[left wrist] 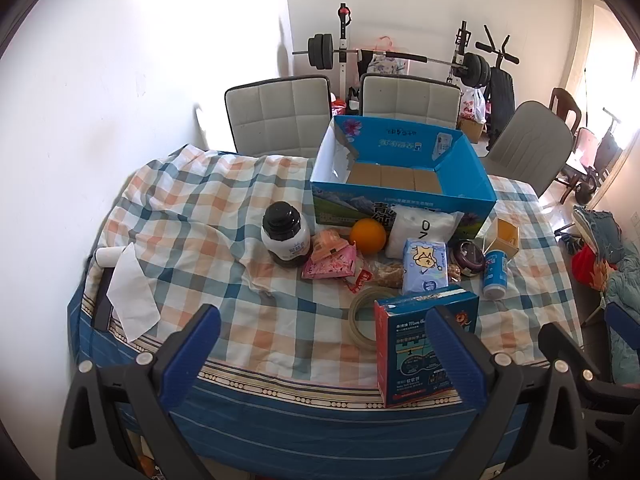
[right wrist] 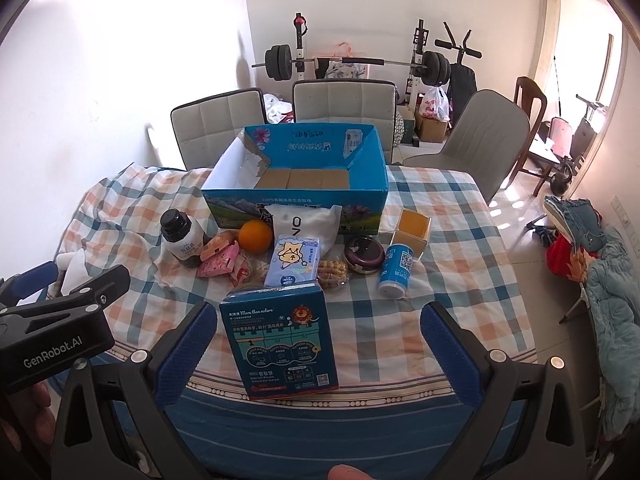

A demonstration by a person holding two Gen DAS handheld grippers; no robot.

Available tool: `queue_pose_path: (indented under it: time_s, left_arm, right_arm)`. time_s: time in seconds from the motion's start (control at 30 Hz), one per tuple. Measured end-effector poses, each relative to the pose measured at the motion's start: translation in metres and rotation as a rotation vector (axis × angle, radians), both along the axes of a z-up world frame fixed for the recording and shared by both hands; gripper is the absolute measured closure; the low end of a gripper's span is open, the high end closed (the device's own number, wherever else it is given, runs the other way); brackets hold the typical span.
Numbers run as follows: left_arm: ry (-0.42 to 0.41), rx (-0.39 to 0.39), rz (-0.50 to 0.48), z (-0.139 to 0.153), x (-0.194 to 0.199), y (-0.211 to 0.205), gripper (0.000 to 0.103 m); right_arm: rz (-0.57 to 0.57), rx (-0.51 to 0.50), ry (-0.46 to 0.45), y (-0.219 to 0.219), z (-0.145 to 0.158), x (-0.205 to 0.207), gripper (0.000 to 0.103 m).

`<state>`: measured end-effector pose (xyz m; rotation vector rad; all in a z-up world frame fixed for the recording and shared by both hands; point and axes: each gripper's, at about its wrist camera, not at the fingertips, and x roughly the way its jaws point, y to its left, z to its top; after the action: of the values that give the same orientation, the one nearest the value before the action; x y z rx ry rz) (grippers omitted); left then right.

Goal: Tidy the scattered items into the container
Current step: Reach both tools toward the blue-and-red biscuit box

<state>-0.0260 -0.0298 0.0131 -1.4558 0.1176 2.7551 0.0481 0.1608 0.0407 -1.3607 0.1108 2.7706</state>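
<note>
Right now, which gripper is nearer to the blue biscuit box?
Right. The blue biscuit box stands between the open right gripper's fingers; the left gripper has it beside its right finger.

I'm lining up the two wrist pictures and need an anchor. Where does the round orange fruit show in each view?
Left wrist view: the round orange fruit sits just right of centre, in front of the open blue cardboard box.
Right wrist view: the fruit sits left of centre, again before the box.
Shared landmark: the white black-capped bottle stands to the fruit's left in both.
</note>
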Motion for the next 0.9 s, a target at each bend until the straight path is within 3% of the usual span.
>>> queue_pose_path:
  time_s: [0.33, 0.4, 0.5, 0.6, 0.8, 0.9]
  left_arm:
    - [0.002, 0.013, -0.009, 0.000, 0.000, 0.004, 0.000]
    - [0.001, 0.053, -0.033, -0.002, 0.000, 0.006, 0.000]
    - [-0.009, 0.193, -0.075, -0.013, -0.003, 0.001, 0.000]
    - [-0.054, 0.351, -0.083, -0.040, -0.010, -0.006, 0.000]
    - [-0.166, 0.406, -0.028, -0.123, -0.020, -0.009, 0.000]
    - [-0.190, 0.487, -0.012, -0.165, -0.020, -0.015, 0.001]
  right_arm:
    - [0.011, -0.006, 0.017, 0.006, 0.003, -0.003, 0.000]
    - [0.027, -0.013, 0.019, 0.009, 0.002, -0.004, 0.000]
    - [0.101, -0.073, 0.034, 0.019, -0.003, -0.009, 0.000]
    - [0.185, -0.145, -0.012, 0.033, -0.025, -0.022, 0.000]
    - [0.375, -0.191, -0.158, 0.052, -0.102, -0.042, 0.000]
    - [0.443, -0.301, -0.203, 0.066, -0.141, -0.052, 0.004]
